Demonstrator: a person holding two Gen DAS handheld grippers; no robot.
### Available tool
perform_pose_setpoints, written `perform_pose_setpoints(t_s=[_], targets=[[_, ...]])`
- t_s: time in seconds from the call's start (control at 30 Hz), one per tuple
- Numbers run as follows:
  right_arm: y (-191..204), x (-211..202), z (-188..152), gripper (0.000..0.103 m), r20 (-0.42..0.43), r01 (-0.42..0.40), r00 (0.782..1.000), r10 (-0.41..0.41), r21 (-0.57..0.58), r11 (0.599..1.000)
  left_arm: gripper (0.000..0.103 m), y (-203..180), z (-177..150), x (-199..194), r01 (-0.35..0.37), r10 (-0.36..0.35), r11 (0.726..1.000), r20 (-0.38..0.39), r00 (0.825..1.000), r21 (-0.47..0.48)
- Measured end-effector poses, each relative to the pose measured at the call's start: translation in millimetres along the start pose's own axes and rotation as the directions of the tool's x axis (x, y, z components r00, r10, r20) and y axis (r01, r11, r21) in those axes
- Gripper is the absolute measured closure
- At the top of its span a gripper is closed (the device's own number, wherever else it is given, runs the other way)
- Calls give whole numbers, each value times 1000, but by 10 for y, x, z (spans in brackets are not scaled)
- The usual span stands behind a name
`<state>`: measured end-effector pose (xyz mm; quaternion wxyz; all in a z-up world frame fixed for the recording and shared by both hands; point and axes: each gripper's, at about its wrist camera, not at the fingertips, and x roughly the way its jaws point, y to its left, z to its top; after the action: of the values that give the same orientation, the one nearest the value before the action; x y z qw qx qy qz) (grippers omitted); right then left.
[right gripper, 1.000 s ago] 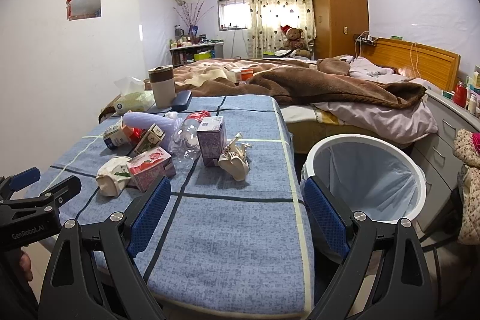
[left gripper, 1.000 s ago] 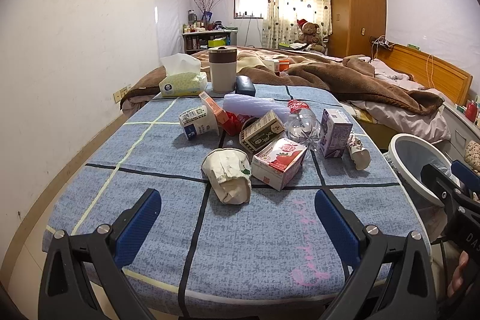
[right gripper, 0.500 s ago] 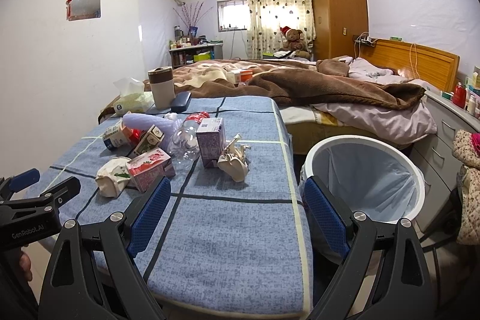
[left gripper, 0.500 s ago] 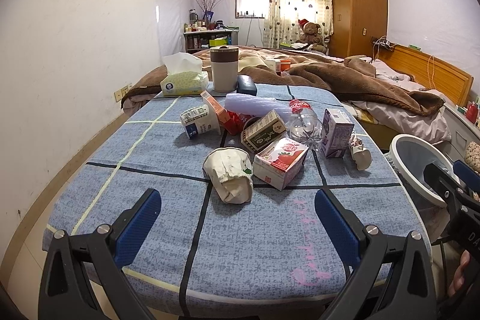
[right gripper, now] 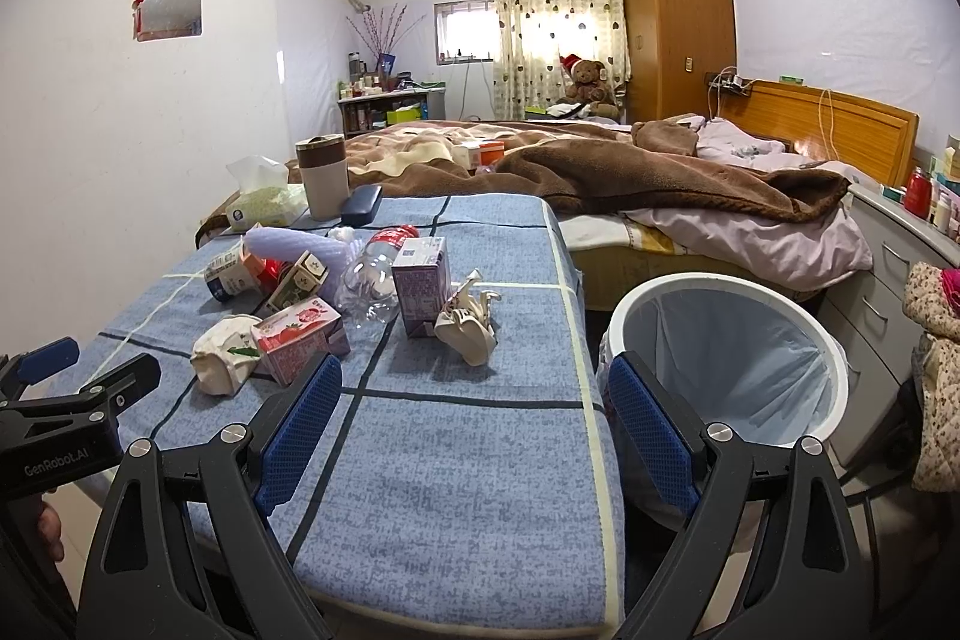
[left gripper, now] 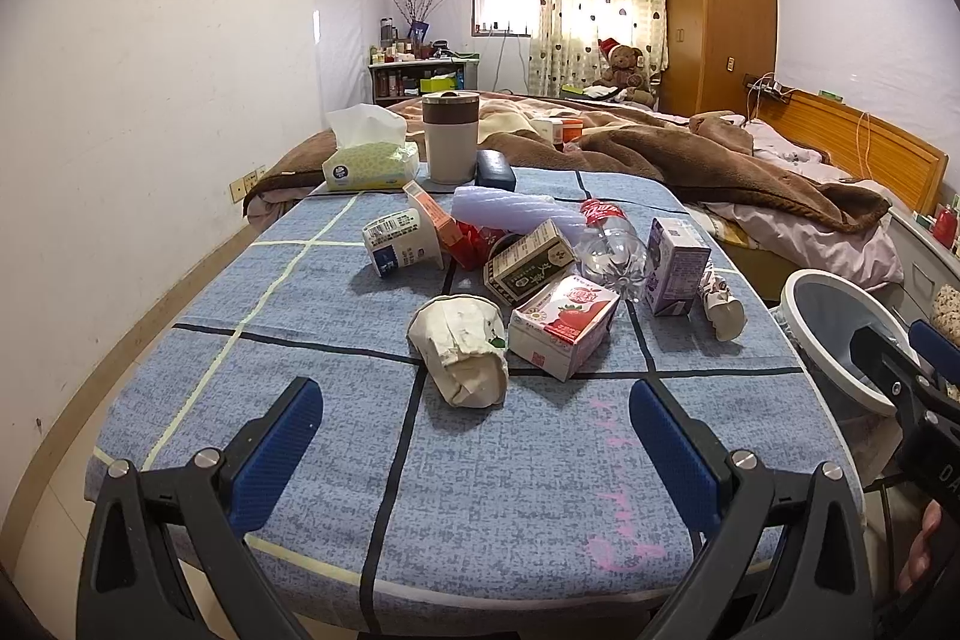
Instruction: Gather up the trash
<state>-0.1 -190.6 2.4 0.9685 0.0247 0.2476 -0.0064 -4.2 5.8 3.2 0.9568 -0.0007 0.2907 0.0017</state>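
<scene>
Left wrist view: left gripper (left gripper: 474, 436) at lower frame, jaws wide apart and empty, above near edge of bench (left gripper: 300, 316) under a blue checked cloth. Trash clustered at centre frame: crumpled paper cup (left gripper: 462, 349) nearest, touching a pink carton (left gripper: 564, 319); behind these a green carton (left gripper: 528, 262), clear bottle (left gripper: 609, 247), purple carton (left gripper: 675, 265) and white tub (left gripper: 402, 244). Bin (left gripper: 831, 334) at right edge, beside bench, partly hidden by right gripper. Right wrist view: right gripper (right gripper: 474, 424) at lower centre, jaws wide apart, holding nothing, over bench corner. White-rimmed bin (right gripper: 726, 358), lined with a pale bag, right of centre, on floor just beside bench. Crushed white cup (right gripper: 468, 322) by purple carton (right gripper: 420, 286). Left gripper (right gripper: 78, 394) at left edge.
</scene>
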Motion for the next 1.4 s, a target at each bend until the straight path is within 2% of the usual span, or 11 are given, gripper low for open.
perform_pose_setpoints(t_s=[0.63, 0.93, 1.13, 1.27, 1.4], targets=[[12, 10, 5, 10, -2, 1, 1000, -1, -3, 1000, 0, 28, 7, 21, -1, 1, 1000, -7, 1000, -4], [16, 63, 20, 10, -6, 3, 1000, -3, -10, 1000, 0, 21, 11, 155, 5, -5, 1000, -28, 1000, 0], [3, 290, 114, 10, -17, 17, 1000, -17, -10, 1000, 0, 134, 30, 376, 19, -22, 999, -86, 996, -27], [-27, 516, 205, 10, -22, 19, 1000, -19, 2, 1000, 0, 344, 41, 563, 63, -77, 991, -116, 990, -115], [8, 743, 260, 11, -41, 21, 999, -22, -13, 1000, 1, 405, 88, 783, 41, -61, 991, -157, 986, -129]])
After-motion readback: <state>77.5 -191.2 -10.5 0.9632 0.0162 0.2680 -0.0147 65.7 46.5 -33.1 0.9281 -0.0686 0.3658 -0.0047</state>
